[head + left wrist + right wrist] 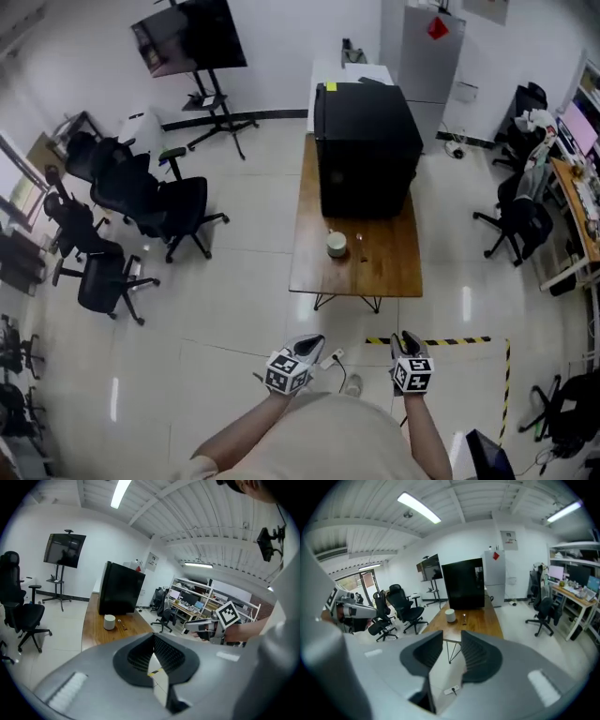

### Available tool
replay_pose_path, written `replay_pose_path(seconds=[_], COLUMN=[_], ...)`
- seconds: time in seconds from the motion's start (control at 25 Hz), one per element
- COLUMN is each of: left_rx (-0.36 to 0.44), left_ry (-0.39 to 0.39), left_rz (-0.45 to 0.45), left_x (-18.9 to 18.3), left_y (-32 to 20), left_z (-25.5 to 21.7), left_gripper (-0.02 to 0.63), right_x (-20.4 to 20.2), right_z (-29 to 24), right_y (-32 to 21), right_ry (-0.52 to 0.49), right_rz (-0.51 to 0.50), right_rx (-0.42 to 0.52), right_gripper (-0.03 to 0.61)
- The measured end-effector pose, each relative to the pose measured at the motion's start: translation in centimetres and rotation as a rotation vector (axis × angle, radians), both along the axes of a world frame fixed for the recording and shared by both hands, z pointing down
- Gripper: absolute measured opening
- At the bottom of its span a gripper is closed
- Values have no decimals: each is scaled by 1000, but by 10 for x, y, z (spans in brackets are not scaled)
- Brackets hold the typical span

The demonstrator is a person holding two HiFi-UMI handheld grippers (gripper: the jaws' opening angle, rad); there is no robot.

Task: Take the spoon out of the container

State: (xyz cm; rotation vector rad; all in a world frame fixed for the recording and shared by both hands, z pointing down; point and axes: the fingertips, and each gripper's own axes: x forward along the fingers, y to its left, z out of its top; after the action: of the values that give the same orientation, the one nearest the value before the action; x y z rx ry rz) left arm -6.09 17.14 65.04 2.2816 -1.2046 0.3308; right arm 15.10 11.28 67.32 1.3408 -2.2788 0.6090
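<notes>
Small white container upright, spoon lying just beside it

on the table, the container stands before the box, spoon just right.

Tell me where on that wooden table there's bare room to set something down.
The near strip of the table, between the white container and the front edge, is bare. So is the right side past the spoon. Left of the container only a narrow margin remains. The far half is filled by the black box.
</notes>
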Motion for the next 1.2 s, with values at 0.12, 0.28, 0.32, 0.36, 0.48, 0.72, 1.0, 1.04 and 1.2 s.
replay_pose_path(seconds=[0.12, 0.28, 0.32, 0.36, 0.48, 0.72, 1.0, 1.04, 1.2], left_rx=[-7, -12, -10, -7, -10, -18, -27, -28, -32], left_ry=[-4, -32, -40, -45, -53, -73, -88, -90, -97], left_rz=[-8, -15, -17, -19, -16, 21, 39, 46, 84], left_x=[2, 0, -1, 0, 3, 12, 40, 45, 66], left_y=[5, 12, 12, 11, 16, 26, 25, 23, 21], left_z=[0, -11, -12, -11, -6, -2, 5, 6, 6], left_gripper=[0, 0, 0, 0, 0, 0, 0, 0, 0], right_x=[11, 7, 5, 3, 2, -5, 12, 16, 28], right_z=[0, -5, -6, -6, -2, 4, 10, 12, 13], right_y=[1, -1, -2, -4, -2, 6, 12, 11, 9], right_ry=[-12, -39, -43, -44, -45, -62, -75, -80, -87], right_rz=[14, -19, -34, -46, -60, -84, -102, -97, -86], right_rx=[-10, -15, -13, -11, -16, -33, -44, -46, -53], right_gripper=[114, 114, 114, 114, 114, 114, 114, 114, 114])
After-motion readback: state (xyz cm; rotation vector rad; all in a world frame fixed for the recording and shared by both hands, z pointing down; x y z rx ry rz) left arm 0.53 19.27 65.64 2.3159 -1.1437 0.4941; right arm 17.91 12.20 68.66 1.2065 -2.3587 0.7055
